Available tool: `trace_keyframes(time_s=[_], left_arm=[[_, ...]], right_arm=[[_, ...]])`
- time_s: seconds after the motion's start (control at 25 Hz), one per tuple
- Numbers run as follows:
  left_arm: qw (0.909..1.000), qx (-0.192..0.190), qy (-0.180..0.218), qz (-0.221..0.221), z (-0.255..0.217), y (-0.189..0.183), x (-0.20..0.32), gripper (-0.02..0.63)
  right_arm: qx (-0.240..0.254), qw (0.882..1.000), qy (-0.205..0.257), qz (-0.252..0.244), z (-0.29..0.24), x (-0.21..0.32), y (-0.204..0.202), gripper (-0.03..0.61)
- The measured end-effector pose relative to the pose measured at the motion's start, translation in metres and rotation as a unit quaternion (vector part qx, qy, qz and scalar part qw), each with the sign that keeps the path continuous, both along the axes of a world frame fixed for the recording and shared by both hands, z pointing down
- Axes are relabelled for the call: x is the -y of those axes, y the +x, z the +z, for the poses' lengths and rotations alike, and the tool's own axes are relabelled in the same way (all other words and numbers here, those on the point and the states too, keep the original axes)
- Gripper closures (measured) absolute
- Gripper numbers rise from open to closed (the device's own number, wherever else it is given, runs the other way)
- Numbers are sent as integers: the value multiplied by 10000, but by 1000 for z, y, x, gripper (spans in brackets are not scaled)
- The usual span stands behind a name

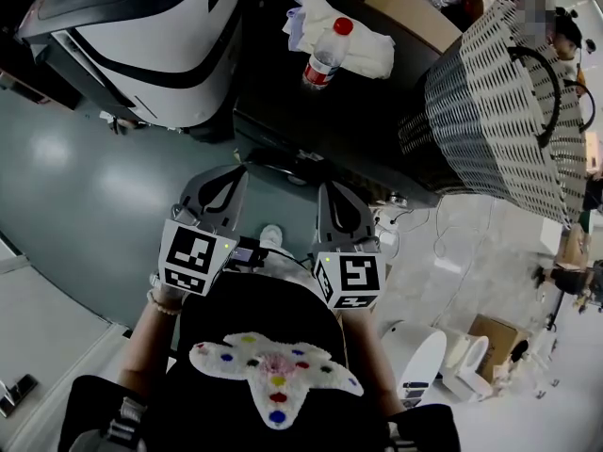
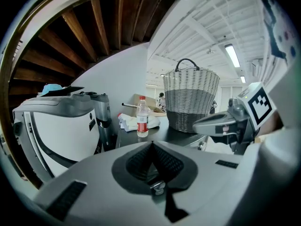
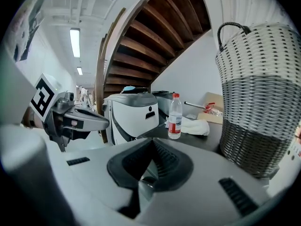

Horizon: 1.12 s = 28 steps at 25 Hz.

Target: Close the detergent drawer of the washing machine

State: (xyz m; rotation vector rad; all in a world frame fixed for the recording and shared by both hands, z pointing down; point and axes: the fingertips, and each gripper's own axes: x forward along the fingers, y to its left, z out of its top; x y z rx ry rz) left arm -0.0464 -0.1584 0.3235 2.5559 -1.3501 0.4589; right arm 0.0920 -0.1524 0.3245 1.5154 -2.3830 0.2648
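A white machine with black bands (image 1: 160, 45) stands at the upper left, beside a black table (image 1: 273, 111); I cannot make out a detergent drawer on it in any view. It also shows in the left gripper view (image 2: 61, 131) and the right gripper view (image 3: 134, 117). My left gripper (image 1: 223, 175) and right gripper (image 1: 336, 196) hover side by side over the floor, short of the table. Both are shut with nothing between the jaws. The left gripper's (image 2: 151, 145) jaws meet in its own view, as do the right gripper's (image 3: 151, 142).
On the table stand a plastic bottle with a red cap (image 1: 323, 56), a white cloth (image 1: 363, 50), a tall woven basket (image 1: 509, 111) and a cardboard box (image 1: 415, 8). A wooden staircase (image 3: 155, 36) rises behind. White fixtures (image 1: 466, 361) sit at the lower right.
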Motion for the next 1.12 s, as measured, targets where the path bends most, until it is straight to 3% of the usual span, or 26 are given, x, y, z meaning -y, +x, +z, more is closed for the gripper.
trace_keyframes(time_s=[1.12], left_arm=[[10000,22,-2,-32,4,-9,-2,603]], right_arm=[[-23,9999,-151,-35,9,-9,-9,574]])
